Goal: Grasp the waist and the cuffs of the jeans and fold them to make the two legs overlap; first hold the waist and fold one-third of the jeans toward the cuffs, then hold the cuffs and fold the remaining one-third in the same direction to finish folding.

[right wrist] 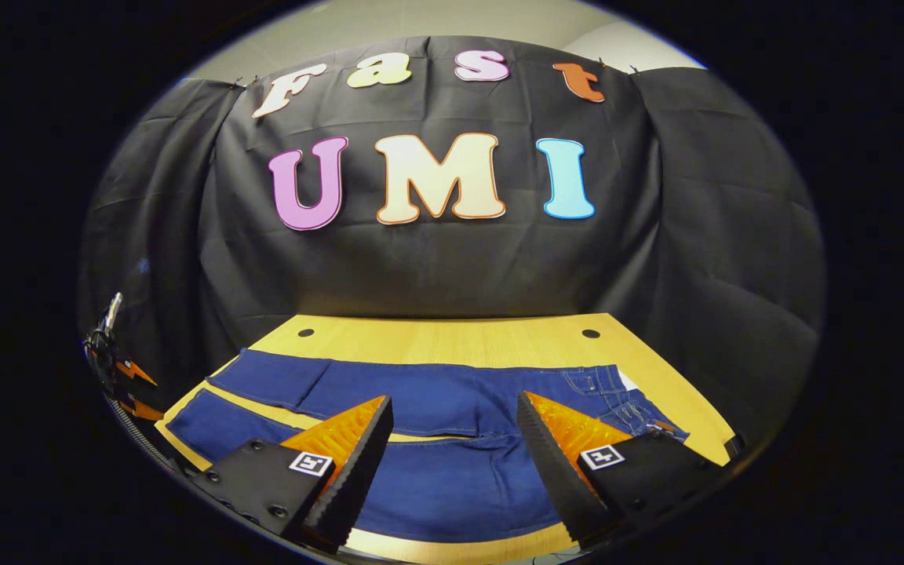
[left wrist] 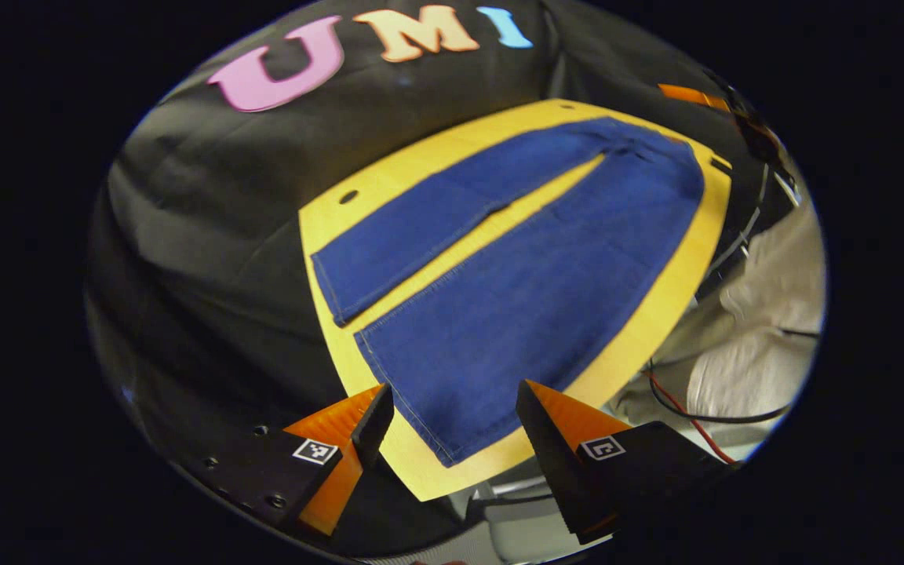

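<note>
Here the jeans (left wrist: 515, 275) are seen spread flat on the yellow wooden table (left wrist: 326, 212), legs apart with a strip of tabletop between them. In the left gripper view the cuffs lie toward 7 o'clock and the waist toward 1 o'clock, and cables (left wrist: 703, 408) and pale cloth are seen past the table's edge at 4 o'clock. In the right gripper view the waist (right wrist: 617, 392) sits at 4 o'clock, with bare tabletop behind it. The left gripper (left wrist: 452, 424) and right gripper (right wrist: 452, 439) are held wide apart, gripping nothing, above the denim. No legible brand writing is seen.
</note>
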### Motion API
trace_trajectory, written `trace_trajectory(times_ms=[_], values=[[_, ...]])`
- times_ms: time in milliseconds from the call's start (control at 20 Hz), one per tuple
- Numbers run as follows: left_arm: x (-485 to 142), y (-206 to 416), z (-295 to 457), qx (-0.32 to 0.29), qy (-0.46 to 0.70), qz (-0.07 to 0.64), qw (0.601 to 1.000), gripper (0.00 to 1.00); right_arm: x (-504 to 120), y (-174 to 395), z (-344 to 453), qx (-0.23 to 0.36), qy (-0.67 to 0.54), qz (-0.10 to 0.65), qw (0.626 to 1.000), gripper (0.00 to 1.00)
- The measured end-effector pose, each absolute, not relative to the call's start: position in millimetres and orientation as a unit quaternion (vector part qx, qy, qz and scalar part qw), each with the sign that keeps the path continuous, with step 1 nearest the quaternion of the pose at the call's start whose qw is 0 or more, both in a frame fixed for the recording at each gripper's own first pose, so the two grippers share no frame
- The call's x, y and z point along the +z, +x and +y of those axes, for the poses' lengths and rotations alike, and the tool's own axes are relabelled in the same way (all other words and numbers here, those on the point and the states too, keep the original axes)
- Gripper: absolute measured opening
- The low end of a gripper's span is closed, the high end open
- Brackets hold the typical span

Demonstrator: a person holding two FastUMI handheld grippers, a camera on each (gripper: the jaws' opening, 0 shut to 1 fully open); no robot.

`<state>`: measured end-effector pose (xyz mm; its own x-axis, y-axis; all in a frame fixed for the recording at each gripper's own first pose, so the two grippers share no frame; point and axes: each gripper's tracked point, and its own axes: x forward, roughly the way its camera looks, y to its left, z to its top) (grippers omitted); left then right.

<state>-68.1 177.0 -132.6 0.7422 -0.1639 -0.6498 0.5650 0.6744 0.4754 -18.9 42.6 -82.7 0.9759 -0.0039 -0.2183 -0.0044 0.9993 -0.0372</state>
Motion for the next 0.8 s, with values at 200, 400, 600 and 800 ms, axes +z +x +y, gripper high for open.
trace_trajectory(times_ms=[200,400,600,800], values=[[-162.2,-73.1,181.6,-0.251,0.397,0.345,0.813,0.96,-93.7,-25.5,41.8,-0.008,-0.015,0.123,0.992,0.98],[-184.5,-78.6,183.5,-0.289,0.443,0.39,0.754,0.94,-104.1,-32.4,29.3,-0.022,-0.024,0.145,0.989,0.94],[-199.8,-76.8,184.3,-0.314,0.468,0.409,0.718,0.94,-109.4,-36.6,17.8,-0.039,-0.023,0.152,0.987,0.94],[-211.1,-75.4,188.1,-0.318,0.482,0.422,0.699,0.94,-117.4,-37.5,11.3,-0.047,-0.023,0.165,0.985,0.98]])
